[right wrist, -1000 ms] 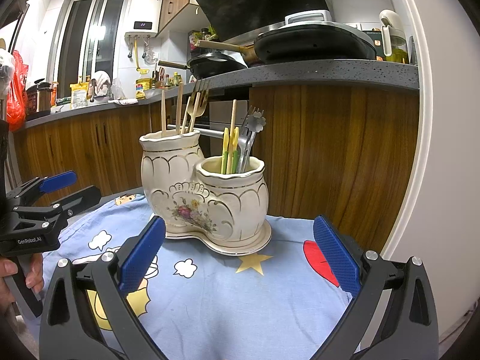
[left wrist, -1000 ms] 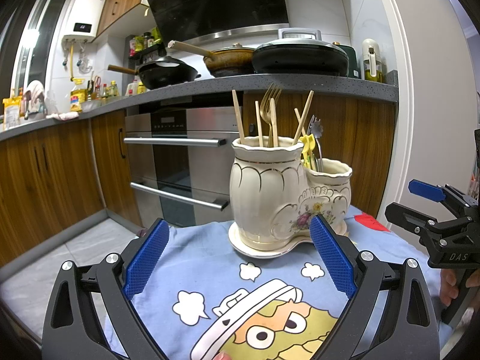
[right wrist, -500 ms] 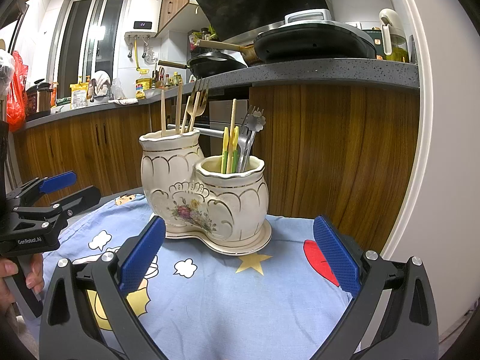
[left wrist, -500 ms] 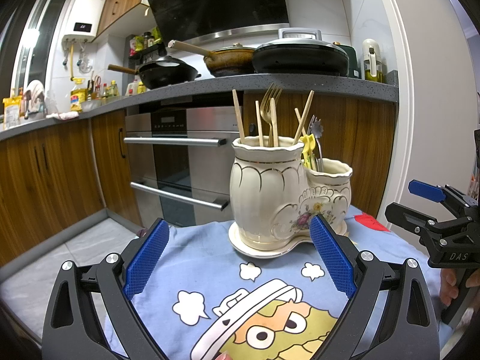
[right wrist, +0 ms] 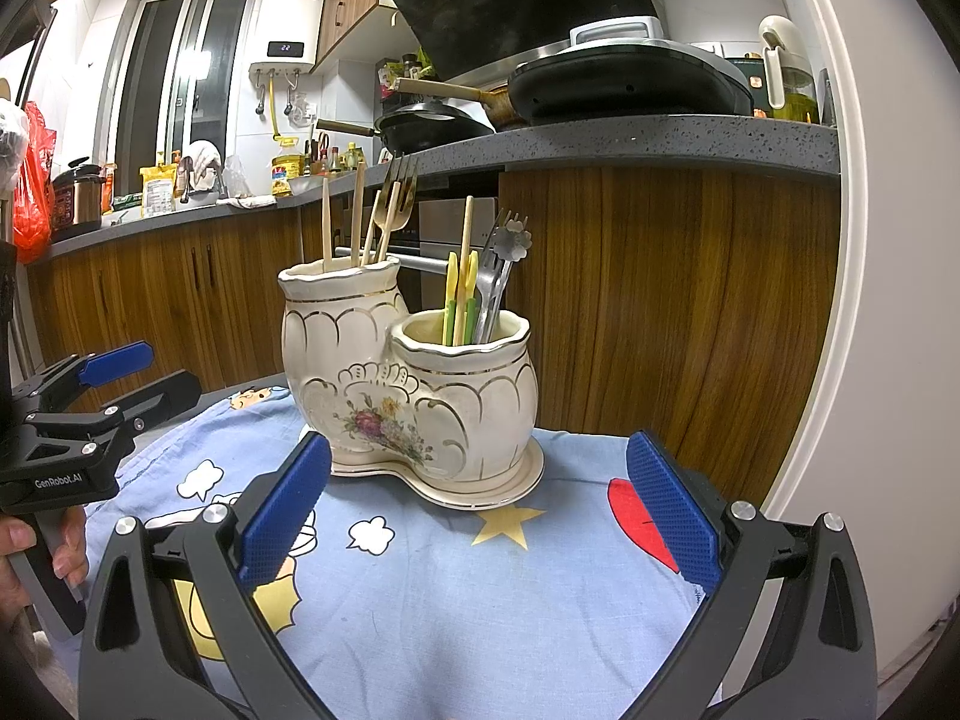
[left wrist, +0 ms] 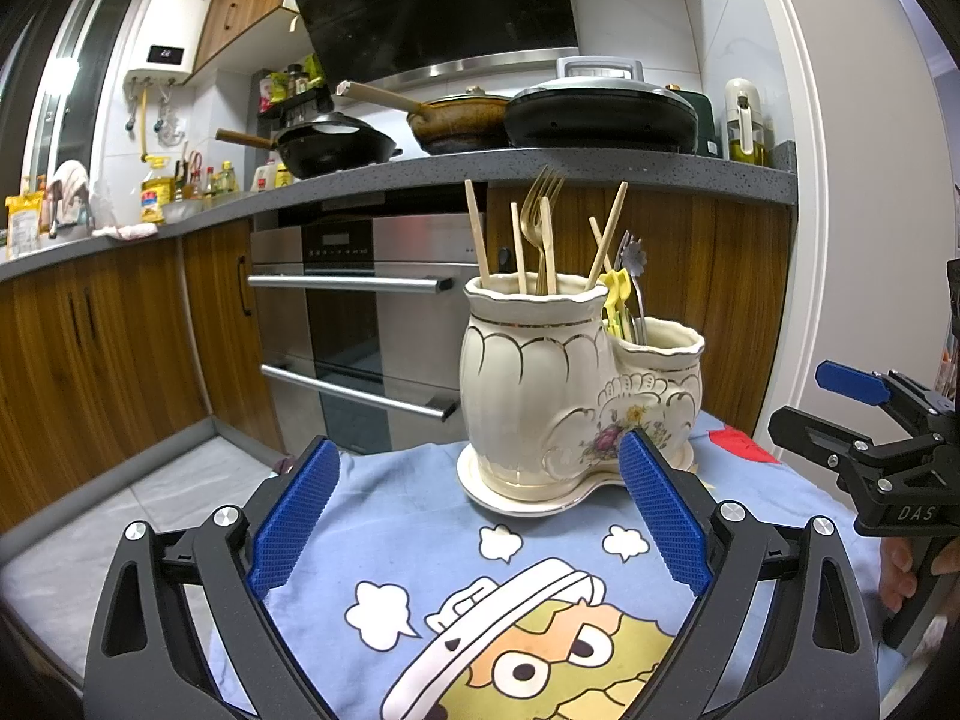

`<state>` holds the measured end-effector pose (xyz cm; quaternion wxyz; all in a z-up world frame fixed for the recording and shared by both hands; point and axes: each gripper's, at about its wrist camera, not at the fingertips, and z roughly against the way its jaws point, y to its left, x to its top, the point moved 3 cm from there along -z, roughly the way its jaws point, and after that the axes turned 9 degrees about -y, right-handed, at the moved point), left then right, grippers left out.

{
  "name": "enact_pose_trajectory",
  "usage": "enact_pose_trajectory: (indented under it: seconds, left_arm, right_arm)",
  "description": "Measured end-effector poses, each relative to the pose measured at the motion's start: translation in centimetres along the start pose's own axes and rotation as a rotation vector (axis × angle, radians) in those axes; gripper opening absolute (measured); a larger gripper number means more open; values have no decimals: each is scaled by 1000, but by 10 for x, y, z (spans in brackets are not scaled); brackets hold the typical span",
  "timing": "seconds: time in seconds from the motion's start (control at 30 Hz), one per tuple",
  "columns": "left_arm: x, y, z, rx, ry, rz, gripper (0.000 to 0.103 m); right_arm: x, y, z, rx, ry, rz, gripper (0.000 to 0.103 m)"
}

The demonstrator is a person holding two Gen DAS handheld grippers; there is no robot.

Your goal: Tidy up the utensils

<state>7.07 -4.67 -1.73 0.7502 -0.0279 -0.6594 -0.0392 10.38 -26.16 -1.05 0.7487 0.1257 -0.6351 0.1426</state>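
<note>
A cream ceramic double holder [left wrist: 540, 396] [right wrist: 384, 378] stands on its saucer on a blue cartoon cloth. Its tall pot holds wooden chopsticks [left wrist: 477, 234] [right wrist: 327, 222] and a gold fork [left wrist: 540, 204] [right wrist: 399, 192]. The short pot holds yellow-green utensils [right wrist: 459, 294] [left wrist: 618, 300] and silver forks [right wrist: 501, 276]. My left gripper [left wrist: 474, 510] [right wrist: 129, 375] is open, empty, a little short of the holder. My right gripper [right wrist: 474, 510] [left wrist: 834, 402] is also open and empty, facing the holder from the other side.
The cloth-covered table [left wrist: 420, 516] [right wrist: 456, 588] ends close behind the holder. Beyond it are an oven [left wrist: 354, 330], wooden cabinets [right wrist: 660, 300] and a counter with pans [left wrist: 336, 147]. A white door frame [right wrist: 858, 300] rises at the right. Hands hold both gripper handles.
</note>
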Motion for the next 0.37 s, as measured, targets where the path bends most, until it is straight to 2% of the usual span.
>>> enact_pose_trajectory:
  seconds: [0.37]
  left_arm:
    - [-1, 2, 0, 2, 2, -1, 93]
  right_arm:
    - [0, 0, 0, 0, 0, -1, 97]
